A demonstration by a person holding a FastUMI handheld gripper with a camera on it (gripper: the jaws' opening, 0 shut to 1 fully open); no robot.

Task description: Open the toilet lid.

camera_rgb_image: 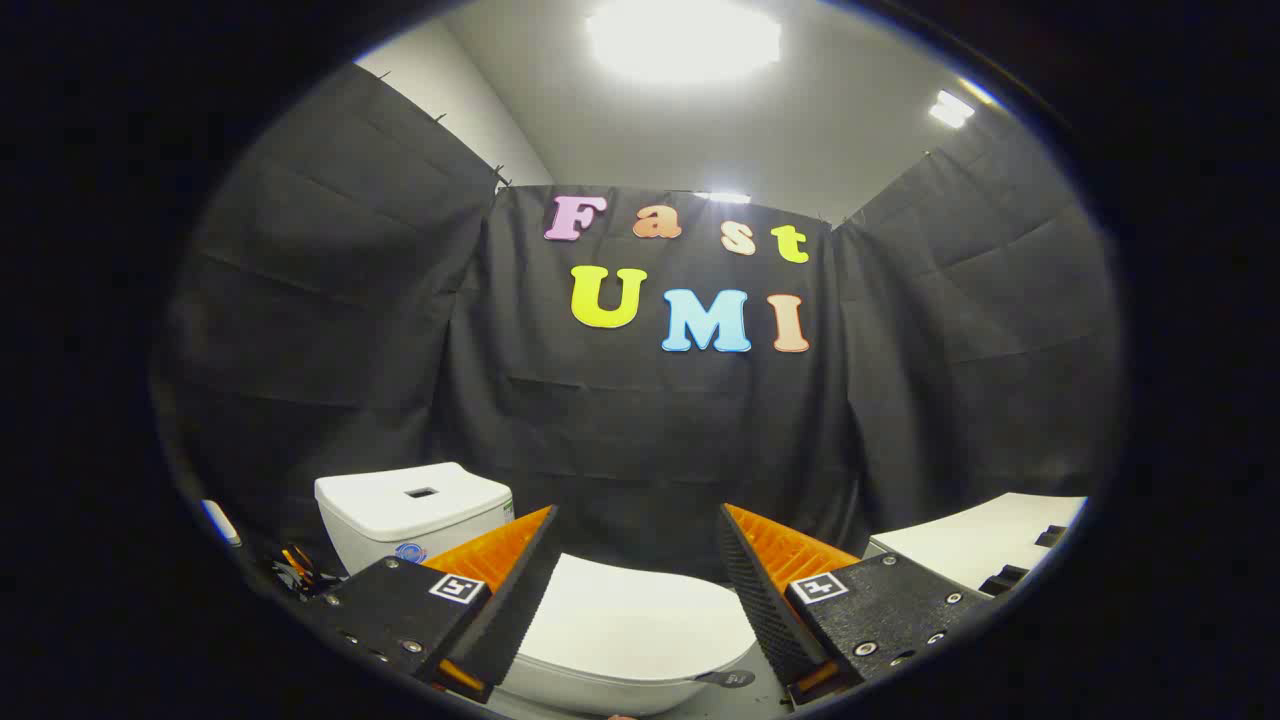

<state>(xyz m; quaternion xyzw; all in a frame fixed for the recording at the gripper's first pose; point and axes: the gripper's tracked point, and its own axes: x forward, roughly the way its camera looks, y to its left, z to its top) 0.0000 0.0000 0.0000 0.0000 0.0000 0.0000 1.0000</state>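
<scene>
Below, the hand-held gripper [637, 570] gapes wide, holding nothing, over the closed toilet lid [630, 620] amid black-draped walls [640, 440].

The gripper [635, 560] hangs above the closed toilet lid [630, 625], its fingers spread wide with the lid showing between and below them. The tank [410, 510] stands behind the left finger, against the booth wall. A flat counter [980, 540], possibly a tabletop, lies beyond the right finger.
</scene>
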